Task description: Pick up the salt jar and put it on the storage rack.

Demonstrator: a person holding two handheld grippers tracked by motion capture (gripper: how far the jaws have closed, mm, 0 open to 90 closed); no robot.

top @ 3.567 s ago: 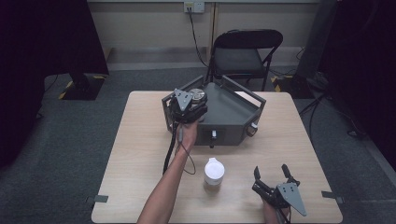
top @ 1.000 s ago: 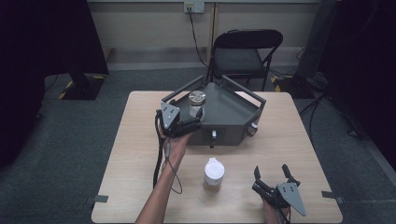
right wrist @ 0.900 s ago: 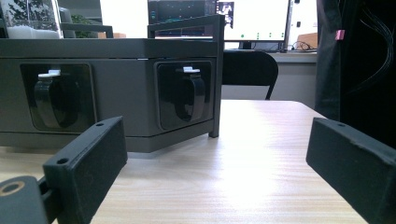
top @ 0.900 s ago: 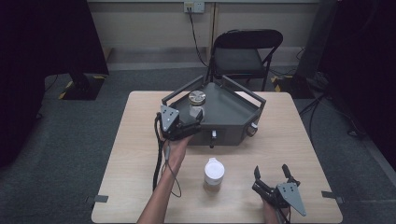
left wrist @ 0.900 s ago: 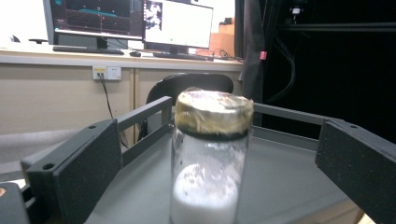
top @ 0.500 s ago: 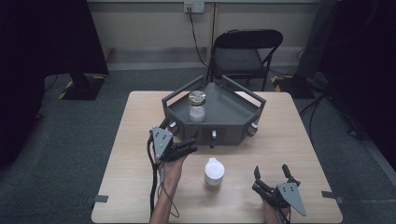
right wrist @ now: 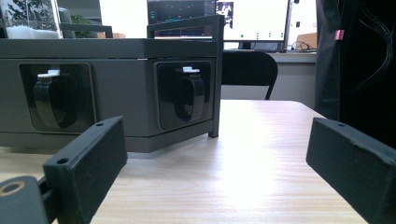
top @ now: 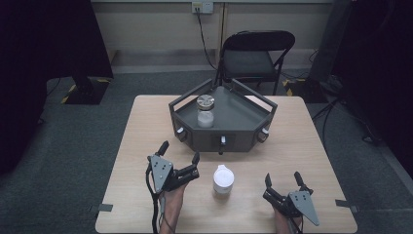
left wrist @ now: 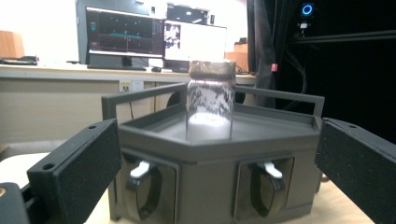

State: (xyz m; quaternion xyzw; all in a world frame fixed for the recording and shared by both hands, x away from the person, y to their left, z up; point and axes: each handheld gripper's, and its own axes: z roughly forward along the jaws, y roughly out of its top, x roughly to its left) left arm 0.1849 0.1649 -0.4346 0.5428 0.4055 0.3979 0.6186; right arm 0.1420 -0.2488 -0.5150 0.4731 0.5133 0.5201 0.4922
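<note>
A clear glass jar (top: 205, 112) with a metal lid stands on the left part of a dark grey hexagonal tray (top: 243, 114) at the table's middle. In the left gripper view the jar (left wrist: 210, 105) rises above the tray's front wall (left wrist: 205, 154). My left gripper (top: 180, 151) hovers over the near left of the table, open and empty, well back from the tray. A short white-lidded jar (top: 223, 180) sits on the table between the two grippers. My right gripper (top: 282, 178) rests at the near right, open, with nothing between its fingers, and faces the tray's wall (right wrist: 116, 60).
Small white-tipped latches (left wrist: 140, 169) sit in recesses along the tray's side walls. A black folding chair (top: 258, 53) stands behind the table. Bare wood (top: 302, 141) lies to the right of the tray, and the near table edge is just behind both hands.
My left gripper has drawn back from the tray toward the near edge and sunk lower, leaving the glass jar standing alone on the tray. The right gripper has stayed put.
</note>
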